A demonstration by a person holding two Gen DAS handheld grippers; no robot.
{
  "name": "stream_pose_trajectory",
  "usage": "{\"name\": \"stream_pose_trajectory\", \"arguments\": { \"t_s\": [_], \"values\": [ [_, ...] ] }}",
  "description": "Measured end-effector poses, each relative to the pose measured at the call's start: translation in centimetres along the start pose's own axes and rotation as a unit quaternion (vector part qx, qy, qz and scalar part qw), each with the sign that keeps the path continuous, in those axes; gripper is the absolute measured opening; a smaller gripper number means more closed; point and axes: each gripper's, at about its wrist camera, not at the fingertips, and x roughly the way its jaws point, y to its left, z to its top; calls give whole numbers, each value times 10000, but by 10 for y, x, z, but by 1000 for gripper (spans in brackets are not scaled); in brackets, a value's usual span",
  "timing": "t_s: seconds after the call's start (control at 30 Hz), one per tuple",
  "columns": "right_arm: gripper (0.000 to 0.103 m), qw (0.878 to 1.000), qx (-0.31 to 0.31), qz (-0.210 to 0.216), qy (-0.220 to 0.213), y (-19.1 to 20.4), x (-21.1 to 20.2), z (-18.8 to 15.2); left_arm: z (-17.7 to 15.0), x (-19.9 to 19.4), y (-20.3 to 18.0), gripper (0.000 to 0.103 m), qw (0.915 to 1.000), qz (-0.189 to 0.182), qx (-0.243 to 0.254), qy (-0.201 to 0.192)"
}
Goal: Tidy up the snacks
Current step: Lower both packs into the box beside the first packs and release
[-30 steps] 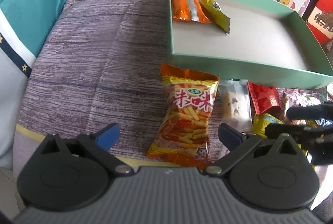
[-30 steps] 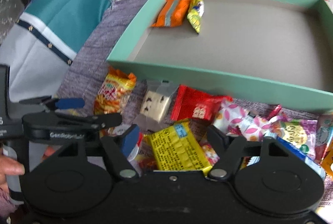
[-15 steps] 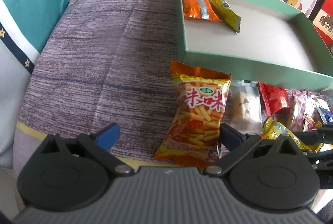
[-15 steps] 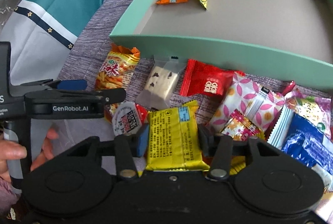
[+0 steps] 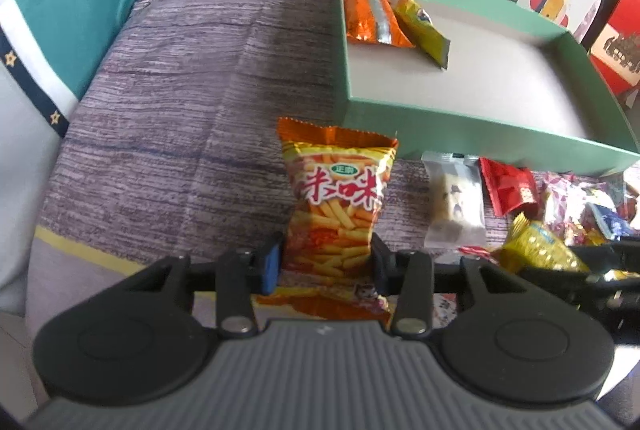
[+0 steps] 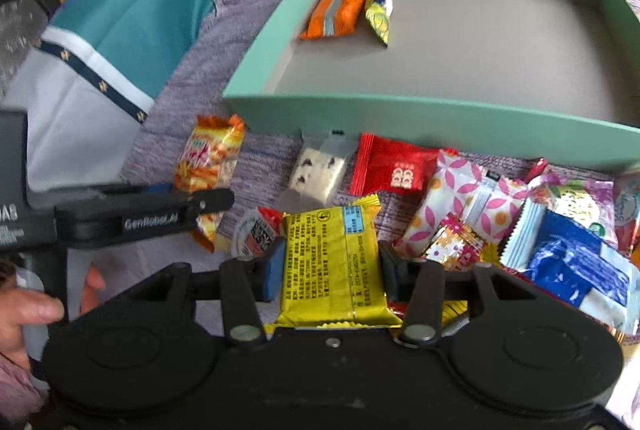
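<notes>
Both pinching now: left tongs (image 5: 326,262) on the orange chip bag (image 5: 338,206), right tongs (image 6: 330,268) on the yellow packet (image 6: 334,262), each seemingly near its lower end before the green tray (image 6: 420,120), so liable to slip free or snag neighbours on lifting.

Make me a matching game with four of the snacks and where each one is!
Snacks:
1. fries bag
2. yellow packet
3. orange wrapper
4. red packet

Places:
A. inside the green box
B. on the cloth, just in front of the box
C. between the left tool's fingers
D. between the right tool's fingers

Pairs: 1-C, 2-D, 3-A, 4-B
</notes>
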Motion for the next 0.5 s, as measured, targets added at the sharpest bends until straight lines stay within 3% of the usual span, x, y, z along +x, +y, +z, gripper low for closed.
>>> {"name": "stream_pose_trajectory", "arguments": {
  "t_s": [0.17, 0.3, 0.5],
  "values": [
    [47, 9991, 184, 126, -373, -7, -26, 14, 13, -28, 7, 42, 9997, -63, 28, -247],
    [47, 9960, 393, 39, -798, -15, -37, 39, 40, -41, -4, 42, 9984, -140, 183, -516],
    [47, 9878, 821, -142, -1313, -23, -28, 82, 90, -21, -36, 42, 9974, -322, 368, -528]
  ]
}}
